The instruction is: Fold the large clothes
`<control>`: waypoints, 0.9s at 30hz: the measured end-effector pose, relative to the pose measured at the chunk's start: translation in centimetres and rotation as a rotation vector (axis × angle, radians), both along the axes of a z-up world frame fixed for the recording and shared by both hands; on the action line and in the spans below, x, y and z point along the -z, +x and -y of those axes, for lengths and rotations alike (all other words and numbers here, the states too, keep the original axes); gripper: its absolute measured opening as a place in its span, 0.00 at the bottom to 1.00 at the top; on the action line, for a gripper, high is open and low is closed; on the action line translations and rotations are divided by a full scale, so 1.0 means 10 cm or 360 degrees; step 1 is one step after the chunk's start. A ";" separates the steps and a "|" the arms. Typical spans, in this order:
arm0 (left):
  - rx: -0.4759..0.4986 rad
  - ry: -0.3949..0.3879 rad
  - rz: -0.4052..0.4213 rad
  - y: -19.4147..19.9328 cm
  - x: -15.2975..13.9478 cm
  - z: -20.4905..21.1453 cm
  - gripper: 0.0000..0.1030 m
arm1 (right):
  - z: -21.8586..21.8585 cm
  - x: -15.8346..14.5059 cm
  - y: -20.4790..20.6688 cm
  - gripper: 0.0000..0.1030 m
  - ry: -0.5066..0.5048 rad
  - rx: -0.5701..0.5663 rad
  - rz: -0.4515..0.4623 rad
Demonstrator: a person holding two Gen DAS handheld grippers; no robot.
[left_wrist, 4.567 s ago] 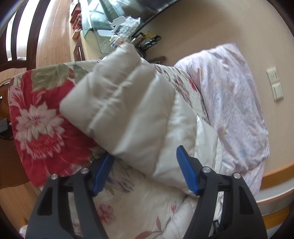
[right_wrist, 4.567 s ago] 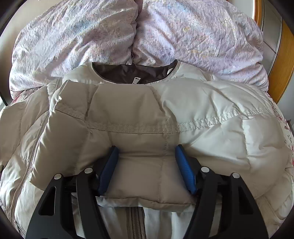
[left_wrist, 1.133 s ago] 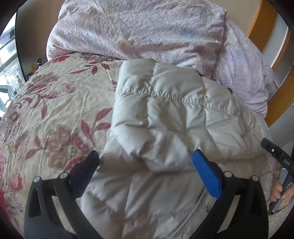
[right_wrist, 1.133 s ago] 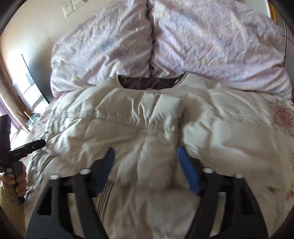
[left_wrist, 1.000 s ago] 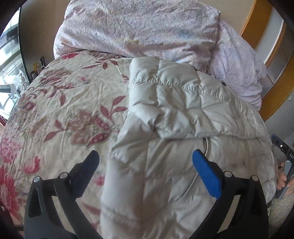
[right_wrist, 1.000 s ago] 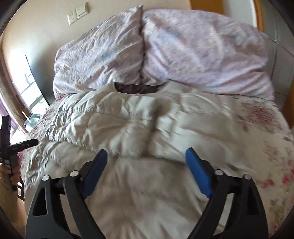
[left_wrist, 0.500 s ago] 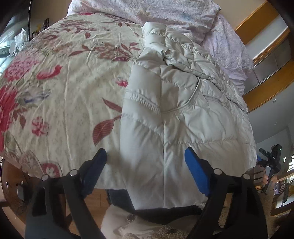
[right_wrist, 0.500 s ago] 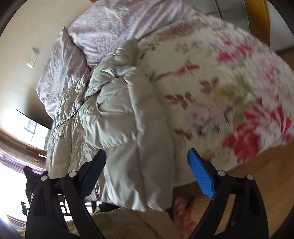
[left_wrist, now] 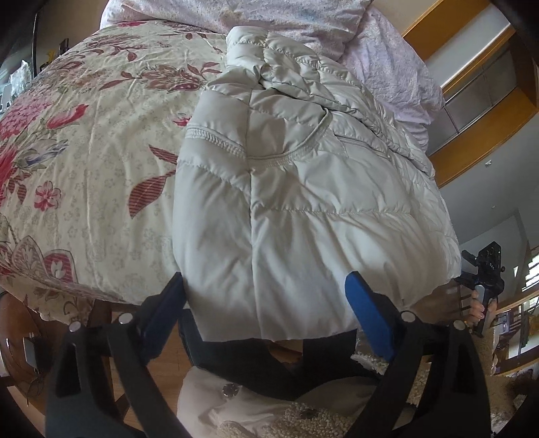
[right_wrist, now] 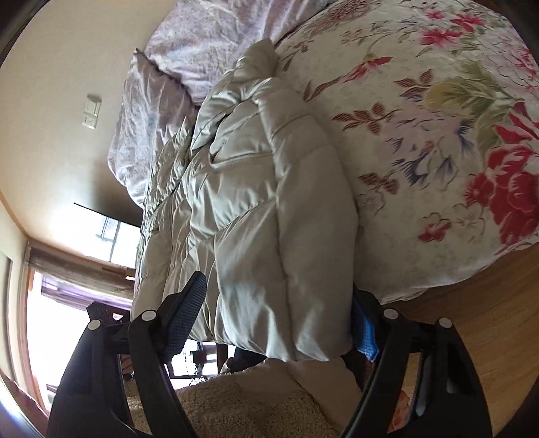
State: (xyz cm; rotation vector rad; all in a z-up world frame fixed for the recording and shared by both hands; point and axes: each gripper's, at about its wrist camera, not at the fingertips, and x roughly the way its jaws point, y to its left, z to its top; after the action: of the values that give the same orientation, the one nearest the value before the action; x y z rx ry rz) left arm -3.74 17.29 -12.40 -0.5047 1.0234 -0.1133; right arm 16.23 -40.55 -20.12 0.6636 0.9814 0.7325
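A bed was seen spread with a floral bedspread (left_wrist: 84,161), lilac pillows (left_wrist: 303,20) heaped at its head against a beige wall, with wooden floor (right_wrist: 488,320) showing past the bed's foot. Along one side of the bed the pale quilted down jacket (left_wrist: 286,202) was laid out lengthwise, its sleeves folded in over the body, its hem hanging just over the foot edge of the bed.

And here was the left gripper (left_wrist: 266,306), brought in low at that hem: its jaws were held wide, having just been opened a little further, with the hem between the blue pads (left_wrist: 367,316) but no pressing on the cloth to be made out. The right gripper (right_wrist: 276,323) was seen rolled over on its side at the jacket's other bottom corner, on the side next to the bare bedspread. Its jaws had just been closing, the padded hem was set between them, and the far pad was half hidden behind the cloth; contact there could not be told for sure, and no firm pinch was shown. At the right edge of the left view, that second tool was glimpsed in a hand (left_wrist: 476,306).
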 end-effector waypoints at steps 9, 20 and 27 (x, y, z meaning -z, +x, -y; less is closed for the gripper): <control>-0.0108 -0.0257 0.0007 -0.02 0.04 -0.15 0.63 | 0.02 0.09 -0.02 0.62 0.0155 -0.0022 -0.0048; -0.0026 -0.0179 0.0013 -0.03 0.03 -0.04 0.70 | -0.13 0.05 -0.03 0.34 0.0185 -0.0054 -0.0053; -0.0038 -0.0119 0.0026 -0.02 0.04 -0.01 0.54 | -0.19 -0.15 -0.06 0.27 0.0097 0.0005 0.0053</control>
State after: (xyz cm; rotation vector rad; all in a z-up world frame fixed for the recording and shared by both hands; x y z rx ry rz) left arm -3.92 17.42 -12.84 -0.5829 0.9997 -0.1348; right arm 15.59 -38.61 -18.67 0.7034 0.9302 0.7712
